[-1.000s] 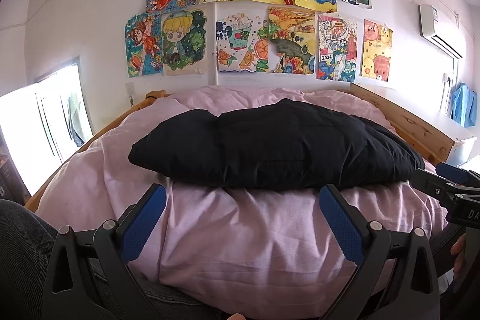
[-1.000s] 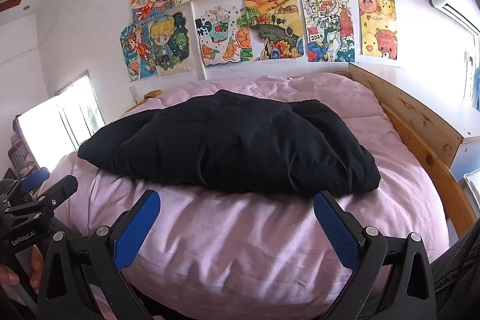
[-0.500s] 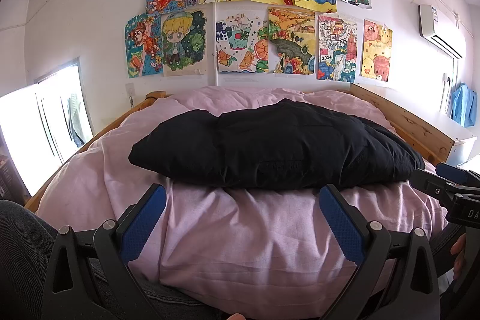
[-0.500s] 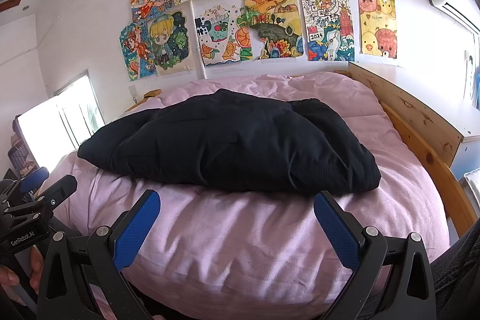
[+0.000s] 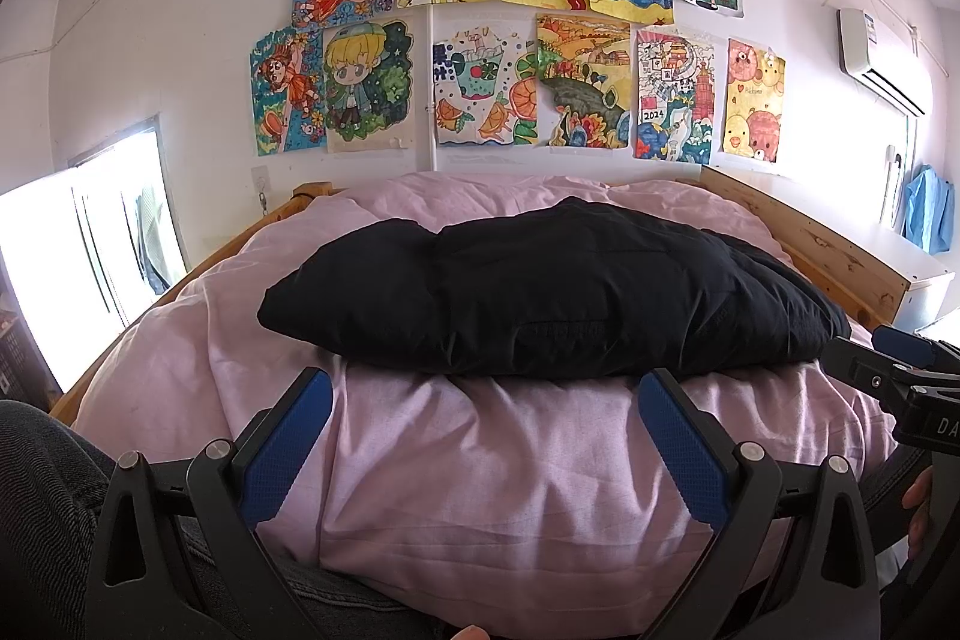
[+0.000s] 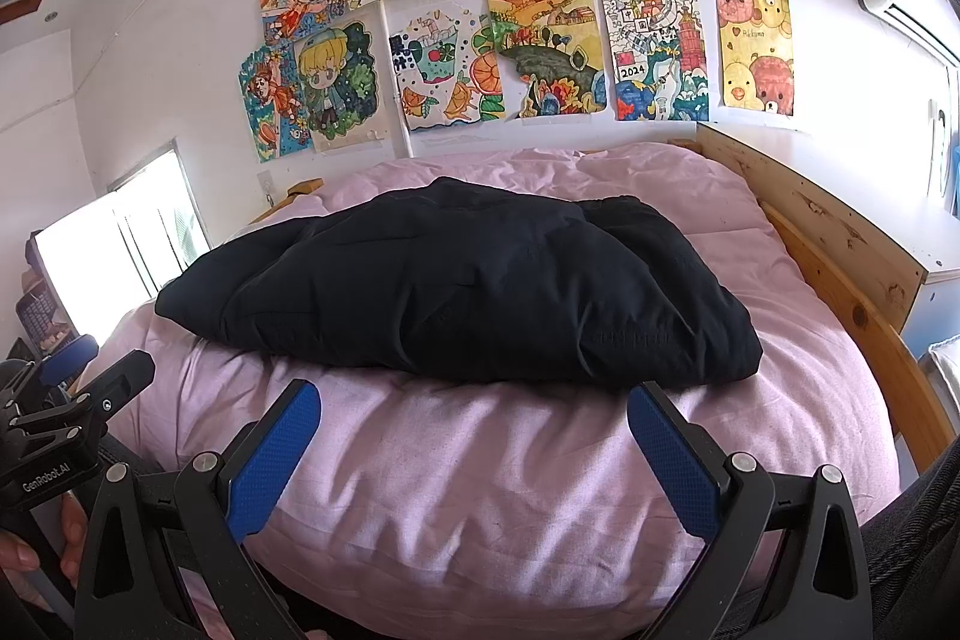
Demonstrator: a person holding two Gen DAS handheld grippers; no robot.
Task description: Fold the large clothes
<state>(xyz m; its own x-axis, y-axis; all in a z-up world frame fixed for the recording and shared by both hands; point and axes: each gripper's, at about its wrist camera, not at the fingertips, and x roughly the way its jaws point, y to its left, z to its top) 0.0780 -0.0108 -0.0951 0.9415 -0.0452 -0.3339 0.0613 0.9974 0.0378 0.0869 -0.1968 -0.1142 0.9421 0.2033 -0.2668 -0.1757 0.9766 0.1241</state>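
A bulky black garment point(image 5: 558, 292) lies bunched in a flat heap across the middle of a bed with a pink cover point(image 5: 510, 460); the right wrist view shows the same black garment point(image 6: 468, 292) on the pink cover point(image 6: 480, 472). My left gripper point(image 5: 486, 436) is open and empty, held back from the garment's near edge. My right gripper point(image 6: 474, 439) is open too, just short of the near edge, nothing between its blue pads. Each gripper appears at the edge of the other's view: the right one point(image 5: 894, 370) and the left one point(image 6: 78, 394).
A wooden bed frame point(image 6: 840, 244) runs along the right side, with a white cabinet point(image 5: 924, 286) beyond it. Children's drawings point(image 5: 510, 34) cover the back wall. A bright window point(image 5: 78, 250) is at the left. A person's jeans point(image 5: 42, 520) show near the bottom.
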